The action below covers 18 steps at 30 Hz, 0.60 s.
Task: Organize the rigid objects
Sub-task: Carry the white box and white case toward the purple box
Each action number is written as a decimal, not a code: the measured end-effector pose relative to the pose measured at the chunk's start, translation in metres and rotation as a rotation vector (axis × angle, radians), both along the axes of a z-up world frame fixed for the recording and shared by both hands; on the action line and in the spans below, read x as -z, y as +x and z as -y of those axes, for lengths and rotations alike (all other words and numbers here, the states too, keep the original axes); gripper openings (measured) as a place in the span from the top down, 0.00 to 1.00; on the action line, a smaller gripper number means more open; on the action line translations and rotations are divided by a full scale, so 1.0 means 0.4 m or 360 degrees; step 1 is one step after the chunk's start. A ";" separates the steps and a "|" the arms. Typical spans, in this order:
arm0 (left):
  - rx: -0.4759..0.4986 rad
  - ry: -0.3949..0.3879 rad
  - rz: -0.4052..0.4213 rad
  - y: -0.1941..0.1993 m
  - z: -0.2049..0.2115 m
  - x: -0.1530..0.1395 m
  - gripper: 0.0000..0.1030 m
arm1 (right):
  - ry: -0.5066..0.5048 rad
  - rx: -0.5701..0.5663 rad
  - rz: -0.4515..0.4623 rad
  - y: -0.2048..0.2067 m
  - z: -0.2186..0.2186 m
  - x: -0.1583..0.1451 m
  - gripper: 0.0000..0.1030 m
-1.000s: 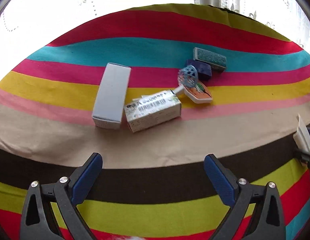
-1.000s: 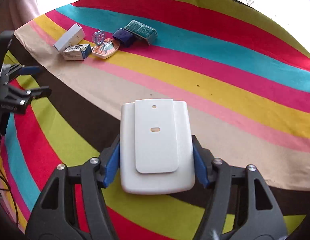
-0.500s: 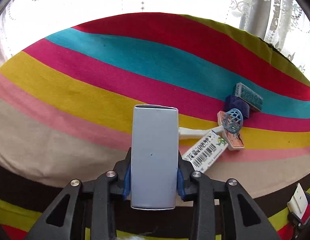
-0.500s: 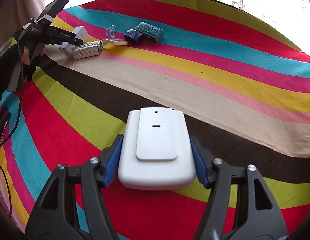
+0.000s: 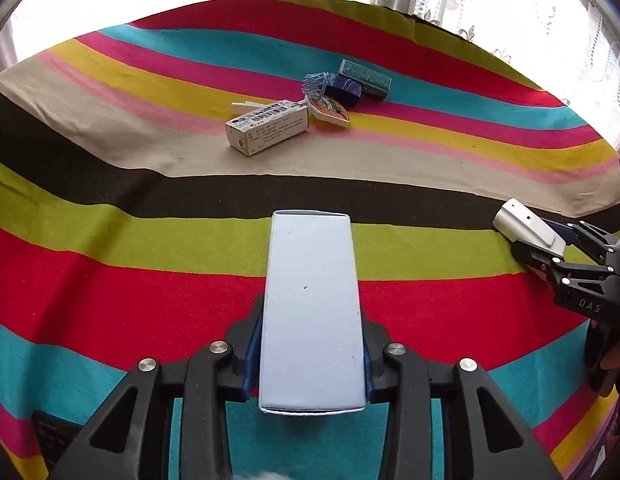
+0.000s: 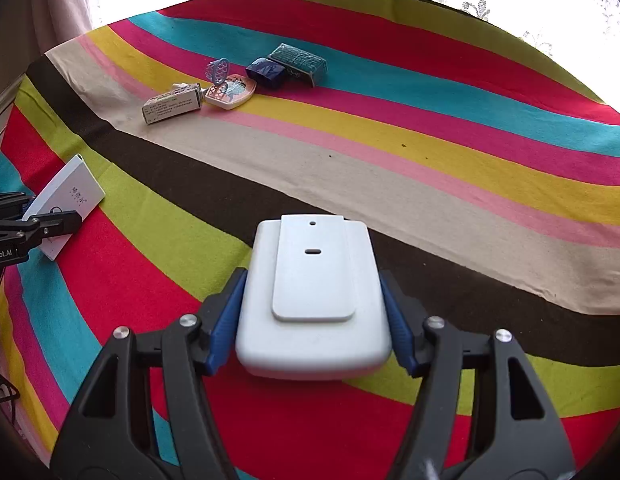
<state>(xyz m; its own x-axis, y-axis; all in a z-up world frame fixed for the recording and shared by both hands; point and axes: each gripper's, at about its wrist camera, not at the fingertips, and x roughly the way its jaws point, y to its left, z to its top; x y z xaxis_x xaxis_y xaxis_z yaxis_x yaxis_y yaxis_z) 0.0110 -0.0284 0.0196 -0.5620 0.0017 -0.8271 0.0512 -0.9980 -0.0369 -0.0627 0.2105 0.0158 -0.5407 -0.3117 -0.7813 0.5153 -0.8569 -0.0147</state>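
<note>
Left wrist: striped cloth [image 5: 109, 280], lace curtain [image 5: 490, 8]; both grippers clamp white boxes

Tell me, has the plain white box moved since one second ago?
Yes. The plain white box left the printed carton; now the left gripper holds it nearer the camera.

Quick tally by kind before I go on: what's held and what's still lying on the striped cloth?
Cardboard boxes: 2, the plain box in the left gripper and the printed box.
White plastic case, in the right gripper: 1
Small blocks: 2, dark blue and teal.
Picture case: 1
Blue mesh ball: 1
Total: 7
</note>
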 end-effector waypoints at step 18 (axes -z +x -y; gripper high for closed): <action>0.0014 -0.0053 -0.0110 0.049 -0.007 -0.005 0.64 | 0.0026 0.0017 -0.0015 0.007 0.011 0.000 0.35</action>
<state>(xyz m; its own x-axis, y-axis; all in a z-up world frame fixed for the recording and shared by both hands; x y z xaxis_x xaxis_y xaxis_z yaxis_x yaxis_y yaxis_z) 0.0307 -0.0255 0.0215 -0.6180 -0.0197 -0.7859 0.0406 -0.9992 -0.0068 -0.0600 0.2062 0.0157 -0.5512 -0.2934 -0.7811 0.5061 -0.8618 -0.0335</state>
